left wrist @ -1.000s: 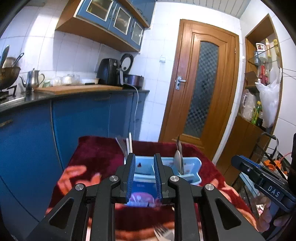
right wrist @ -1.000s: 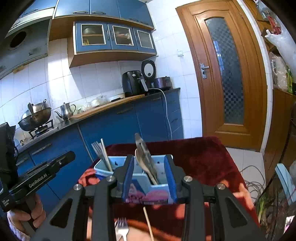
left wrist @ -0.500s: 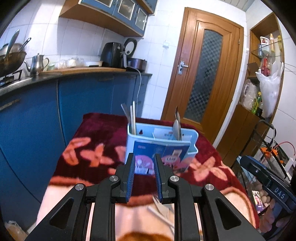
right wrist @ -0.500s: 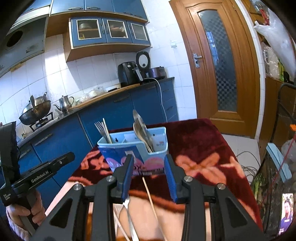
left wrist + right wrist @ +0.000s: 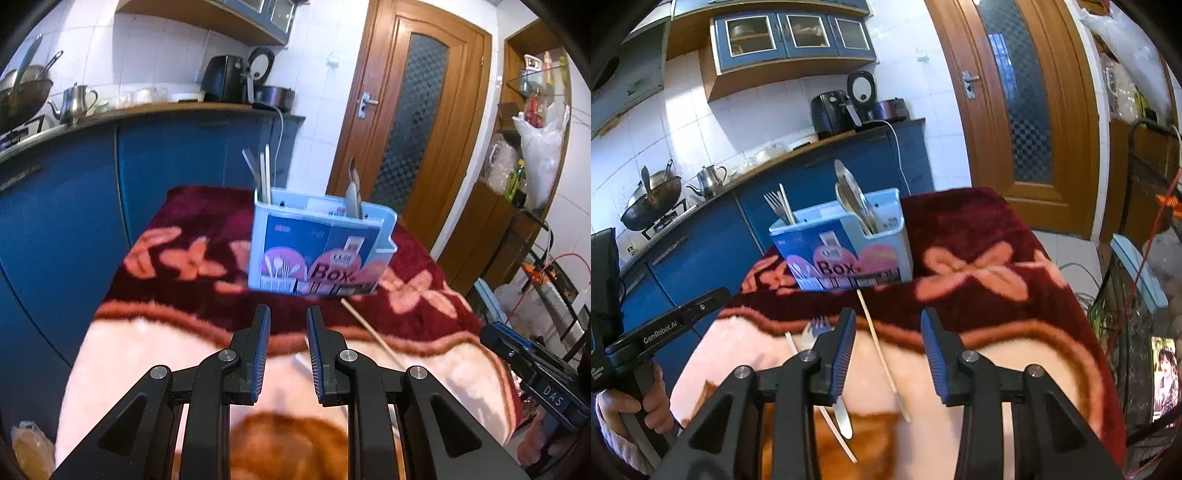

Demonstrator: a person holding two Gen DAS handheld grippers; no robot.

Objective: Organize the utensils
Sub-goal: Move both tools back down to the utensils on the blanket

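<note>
Indoors, kitchen | flowered blanket (image 5: 177, 258) | left hand-held gripper (image 5: 288, 314) narrowly parted, empty | right hand-held gripper (image 5: 888, 317) wider, opening, empty

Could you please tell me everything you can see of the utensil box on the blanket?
The box is a pale blue, plastic-looking holder with open-topped compartments and a blue and pink printed label reading "Box" on its front. It stands upright on the dark red part of the blanket. Forks and a chopstick stand at one end, spoons at the other. A loose chopstick lies just in front of it. No gripper touches it.
</note>
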